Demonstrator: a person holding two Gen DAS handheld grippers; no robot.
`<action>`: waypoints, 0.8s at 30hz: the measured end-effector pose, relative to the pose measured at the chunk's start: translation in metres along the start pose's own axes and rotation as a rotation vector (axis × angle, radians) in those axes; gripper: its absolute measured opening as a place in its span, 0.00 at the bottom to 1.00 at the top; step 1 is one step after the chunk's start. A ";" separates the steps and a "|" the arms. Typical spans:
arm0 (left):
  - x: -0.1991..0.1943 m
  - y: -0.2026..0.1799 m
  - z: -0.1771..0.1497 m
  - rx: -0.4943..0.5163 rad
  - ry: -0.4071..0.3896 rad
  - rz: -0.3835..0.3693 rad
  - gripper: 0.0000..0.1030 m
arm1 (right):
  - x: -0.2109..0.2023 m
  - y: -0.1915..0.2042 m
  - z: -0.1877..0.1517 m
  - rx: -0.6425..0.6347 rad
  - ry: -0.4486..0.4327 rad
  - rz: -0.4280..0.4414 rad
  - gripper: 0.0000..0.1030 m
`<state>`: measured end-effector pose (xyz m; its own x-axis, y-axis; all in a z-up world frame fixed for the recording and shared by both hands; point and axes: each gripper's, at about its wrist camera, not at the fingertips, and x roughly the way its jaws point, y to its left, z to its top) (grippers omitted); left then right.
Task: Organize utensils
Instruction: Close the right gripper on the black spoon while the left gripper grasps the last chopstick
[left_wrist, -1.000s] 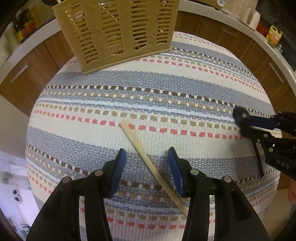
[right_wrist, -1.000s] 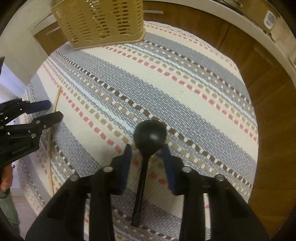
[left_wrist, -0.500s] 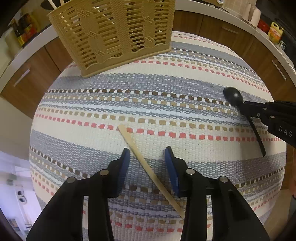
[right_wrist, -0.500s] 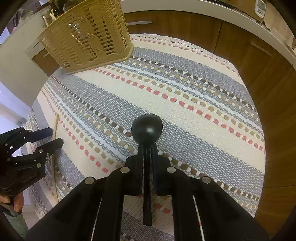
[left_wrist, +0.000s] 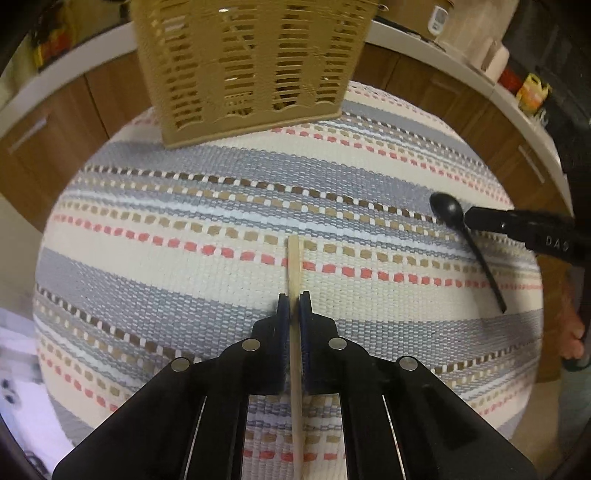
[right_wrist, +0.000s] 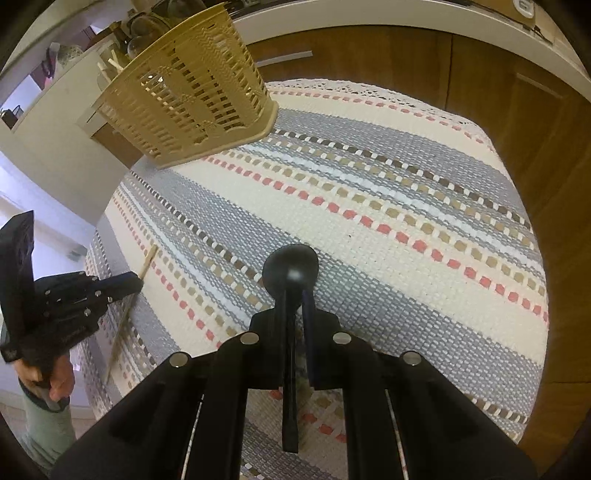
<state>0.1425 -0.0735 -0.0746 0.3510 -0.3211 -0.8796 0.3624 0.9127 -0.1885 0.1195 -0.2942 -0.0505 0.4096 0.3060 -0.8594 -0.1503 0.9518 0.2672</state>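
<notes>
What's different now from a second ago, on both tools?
The left tool has just closed on the wooden stick, which now lines up with its fingers. The right tool has closed on the black spoon. The basket and striped cloth stay put.

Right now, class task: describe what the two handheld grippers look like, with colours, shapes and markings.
Both are black plastic. The left gripper has dark blue pads and round silver studs on angular finger arms. The right gripper bears pale letters "DAS" on its side.

A pale wooden stick (left_wrist: 294, 266), glossy black plastic spoon (right_wrist: 290, 275), latticed plastic basket (left_wrist: 251, 62), coarse woven cloth (left_wrist: 221, 295).
</notes>
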 end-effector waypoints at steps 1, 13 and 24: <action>-0.001 0.003 0.000 -0.008 -0.002 -0.004 0.04 | -0.001 0.001 0.000 -0.001 0.004 -0.001 0.08; 0.008 0.004 0.028 0.045 0.121 0.044 0.20 | 0.021 0.024 0.024 -0.094 0.176 -0.098 0.40; 0.029 -0.029 0.045 0.147 0.150 0.166 0.04 | 0.034 0.044 0.022 -0.183 0.170 -0.225 0.05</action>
<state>0.1810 -0.1206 -0.0749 0.2879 -0.1192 -0.9502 0.4362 0.8996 0.0194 0.1469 -0.2414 -0.0585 0.2970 0.0661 -0.9526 -0.2381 0.9712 -0.0068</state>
